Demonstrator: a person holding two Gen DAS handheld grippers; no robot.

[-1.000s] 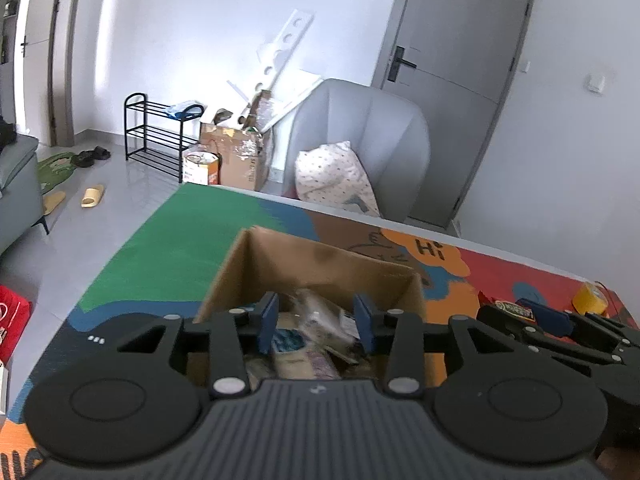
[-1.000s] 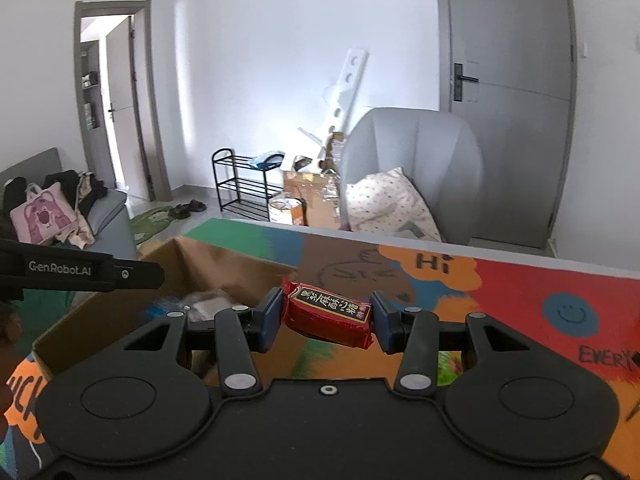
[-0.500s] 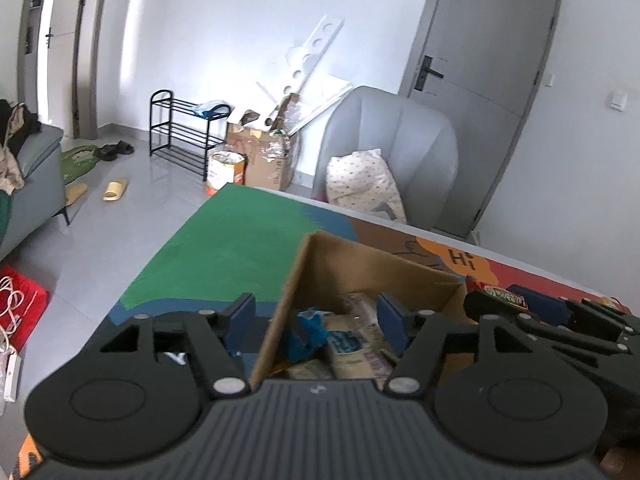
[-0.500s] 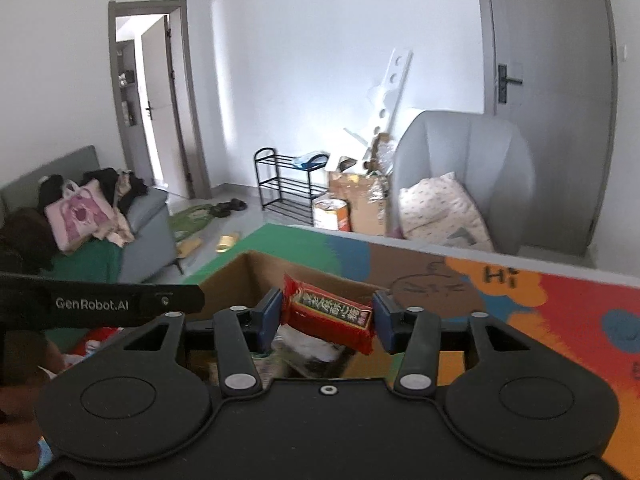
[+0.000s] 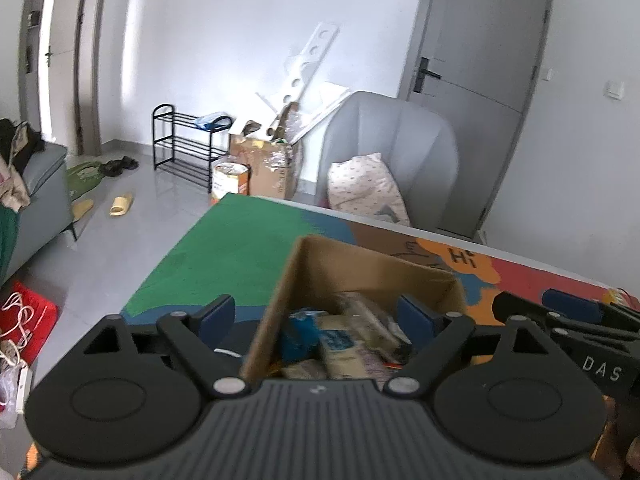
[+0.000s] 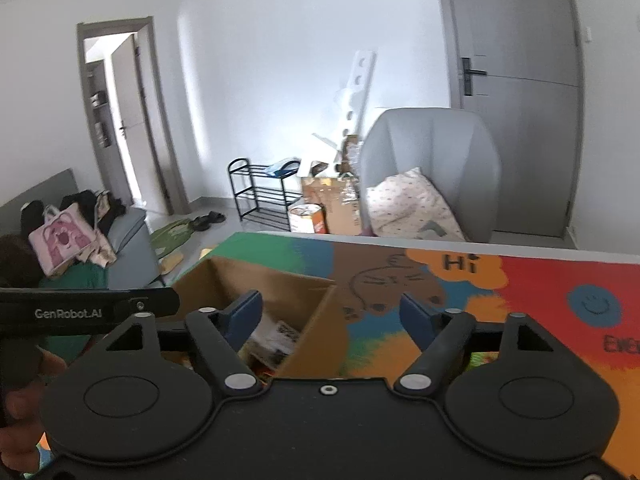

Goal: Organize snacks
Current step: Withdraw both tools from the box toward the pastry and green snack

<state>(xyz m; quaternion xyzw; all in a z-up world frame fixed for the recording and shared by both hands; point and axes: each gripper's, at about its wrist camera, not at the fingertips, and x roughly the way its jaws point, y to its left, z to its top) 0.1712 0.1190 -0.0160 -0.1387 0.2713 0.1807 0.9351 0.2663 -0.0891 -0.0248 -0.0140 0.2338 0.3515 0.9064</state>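
An open cardboard box point(image 5: 360, 264) stands on the table, and several snack packets point(image 5: 344, 344) lie loose inside it. My left gripper point(image 5: 316, 316) hovers over the box's left wall. Its jaws are opening wide and nothing is pressed between them. Seen from the right wrist, the box point(image 6: 316, 320) lies low and to the left, with packets point(image 6: 276, 336) showing inside. My right gripper point(image 6: 330, 318) hangs over the box's right corner, its jaws also opening and holding nothing. Each gripper shows in the other's view: the right gripper point(image 5: 560, 316) and the left gripper point(image 6: 80, 312).
A colourful printed mat point(image 6: 540, 280) covers the table. A small yellow item point(image 5: 618, 294) sits at the far right of the table. Beyond the far edge are a grey armchair point(image 5: 392, 148) with a pillow, a shoe rack point(image 5: 188, 148), floor boxes and a sofa point(image 6: 120, 240).
The red snack packet that my right gripper held is gone from its jaws, which have spread apart. My left gripper's jaws have also widened, and both views have swung left over the box.
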